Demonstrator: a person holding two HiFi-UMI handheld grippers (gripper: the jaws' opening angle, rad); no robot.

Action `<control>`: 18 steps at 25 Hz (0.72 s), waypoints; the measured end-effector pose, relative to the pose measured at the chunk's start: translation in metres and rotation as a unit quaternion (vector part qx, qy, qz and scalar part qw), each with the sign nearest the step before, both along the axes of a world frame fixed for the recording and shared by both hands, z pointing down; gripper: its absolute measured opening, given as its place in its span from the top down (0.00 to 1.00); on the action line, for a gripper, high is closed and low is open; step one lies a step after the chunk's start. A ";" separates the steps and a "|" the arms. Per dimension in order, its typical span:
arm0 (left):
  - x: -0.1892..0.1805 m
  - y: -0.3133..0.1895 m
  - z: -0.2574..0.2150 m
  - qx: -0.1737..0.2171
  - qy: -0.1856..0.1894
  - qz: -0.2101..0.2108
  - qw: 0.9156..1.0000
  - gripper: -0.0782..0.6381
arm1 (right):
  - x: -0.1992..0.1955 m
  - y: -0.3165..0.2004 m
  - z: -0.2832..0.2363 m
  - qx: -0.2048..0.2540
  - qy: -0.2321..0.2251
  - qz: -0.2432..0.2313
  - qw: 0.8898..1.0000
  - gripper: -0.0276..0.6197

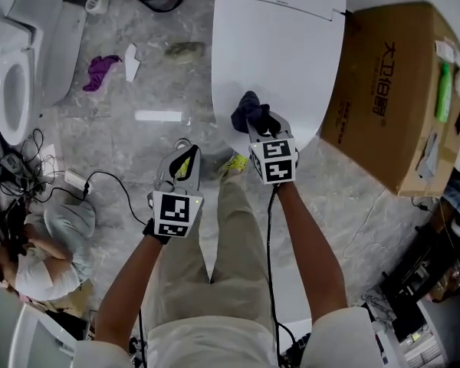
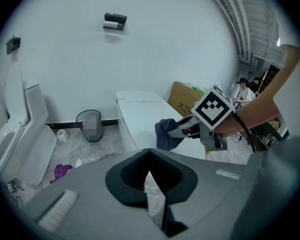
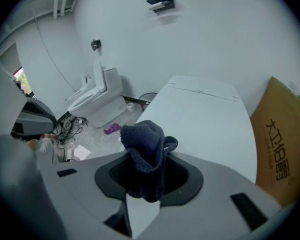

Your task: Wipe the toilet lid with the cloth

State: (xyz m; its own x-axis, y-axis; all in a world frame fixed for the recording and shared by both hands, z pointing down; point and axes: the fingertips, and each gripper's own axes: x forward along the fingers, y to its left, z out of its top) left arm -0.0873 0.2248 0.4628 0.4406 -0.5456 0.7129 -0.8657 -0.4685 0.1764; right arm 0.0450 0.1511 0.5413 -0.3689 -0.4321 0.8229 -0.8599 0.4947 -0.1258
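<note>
The cloth, a dark blue knitted wad, is bunched between the jaws of the right hand-held gripper, which are closed on its lower part. The loose upper part bulges out ahead of the tips. Held that way, the soft bulk and not the hard jaws would meet the surface. It sits at the near rim of the toilet lid, by the front edge closest to the person. Whether it presses on the lid or hangs just above it cannot be told. The lid is shut and lies flat, a broad white face stretching away from the cloth, so a stroke from here would probably run from the near end towards the hinge.

The left hand-held gripper is held lower and to the left, off the lid and over the grey marble floor. Its jaws are drawn together with nothing between them. It seems parked out of the wiping path.

Just beside the lid on the right stands a cardboard box, which leaves little room for sideways sweeps on that side. A second toilet and a purple rag lie well apart to the left.
</note>
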 end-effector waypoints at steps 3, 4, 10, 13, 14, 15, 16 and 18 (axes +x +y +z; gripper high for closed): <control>-0.004 0.000 0.001 -0.001 0.002 -0.007 1.000 0.89 | -0.041 0.000 -0.001 0.001 -0.016 -0.027 1.000 0.77; -0.004 0.000 0.001 -0.002 0.003 -0.010 1.000 0.89 | -0.051 0.001 0.000 -0.001 -0.019 -0.035 0.999 0.77; -0.008 0.004 0.002 -0.003 0.010 -0.019 1.000 0.89 | -0.076 0.017 0.022 -0.031 -0.004 -0.067 0.997 0.77; -0.008 0.008 0.004 -0.006 0.010 -0.018 1.000 0.89 | -0.070 0.034 0.045 -0.054 0.026 -0.105 0.993 0.76; -0.008 0.008 0.004 -0.006 0.010 -0.016 1.000 0.89 | -0.068 0.037 0.048 -0.047 0.029 -0.113 0.992 0.76; -0.007 0.009 0.004 -0.006 0.010 -0.015 1.000 0.89 | -0.067 0.038 0.050 -0.041 0.032 -0.120 0.991 0.76; -0.007 0.009 0.004 -0.006 0.010 -0.013 1.000 0.89 | -0.066 0.038 0.050 -0.039 0.036 -0.124 0.991 0.76; -0.008 0.009 0.004 -0.006 0.008 -0.010 1.000 0.89 | -0.067 0.038 0.050 -0.044 0.043 -0.127 0.990 0.76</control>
